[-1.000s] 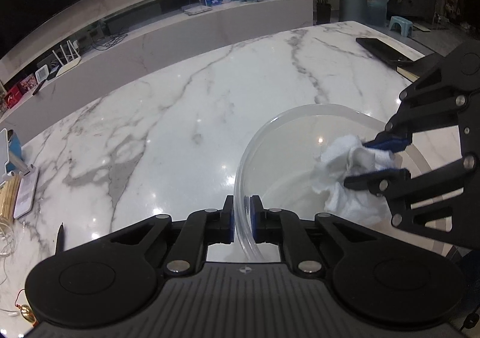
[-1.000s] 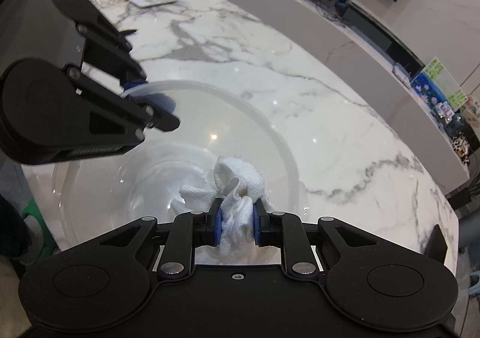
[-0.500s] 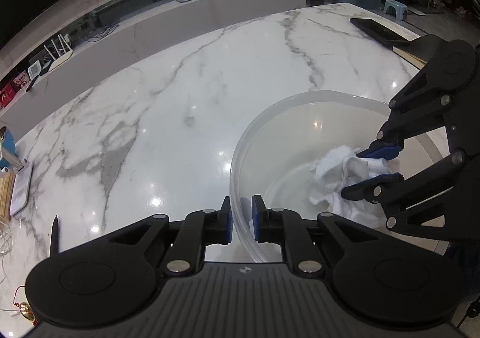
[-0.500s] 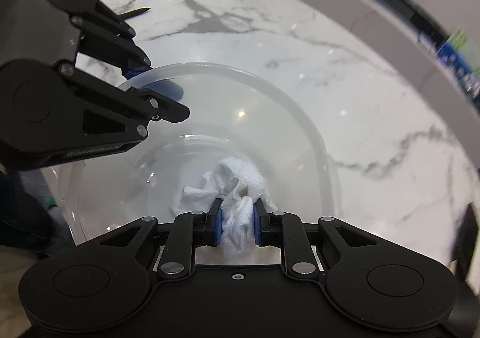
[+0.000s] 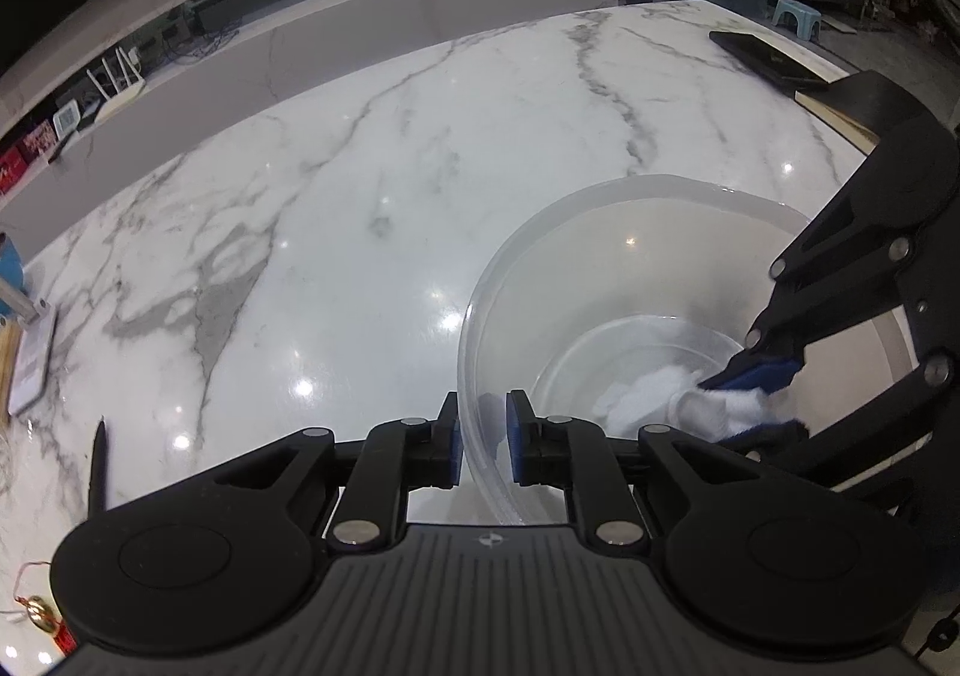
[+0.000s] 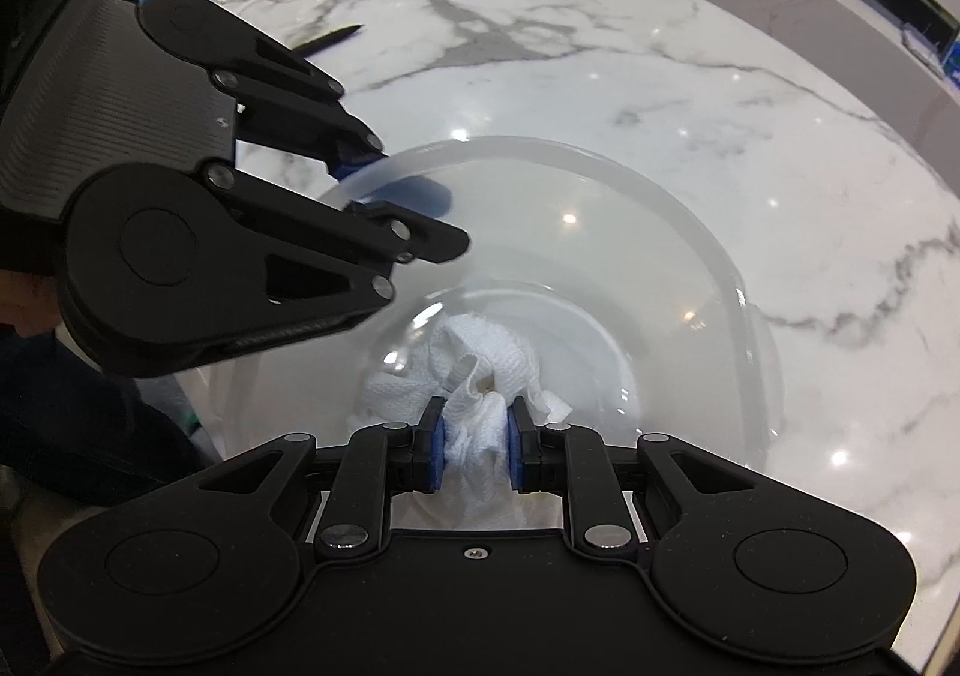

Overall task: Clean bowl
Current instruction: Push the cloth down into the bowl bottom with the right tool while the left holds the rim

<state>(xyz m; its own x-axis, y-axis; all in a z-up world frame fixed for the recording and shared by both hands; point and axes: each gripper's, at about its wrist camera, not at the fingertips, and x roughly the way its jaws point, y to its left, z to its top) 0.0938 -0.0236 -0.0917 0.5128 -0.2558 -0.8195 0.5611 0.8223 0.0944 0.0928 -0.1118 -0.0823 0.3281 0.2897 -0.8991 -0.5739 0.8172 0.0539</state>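
While upright, bowl (image 5: 630, 232) mouth-up.

Left claw (image 5: 483, 448) closed on the bowl (image 5: 630, 232) at its near rim, one finger inside the wall, one outside. Right claw (image 6: 475, 445) reaching down into the bowl, pinching the white cloth (image 6: 480, 370) between blue pads (image 6: 437, 443), pressed near the bottom.

Open marble surface (image 5: 372, 184) is being left free beyond the bowl (image 5: 600, 232); passage at its left edge is being blocked by a pen (image 5: 96, 466).
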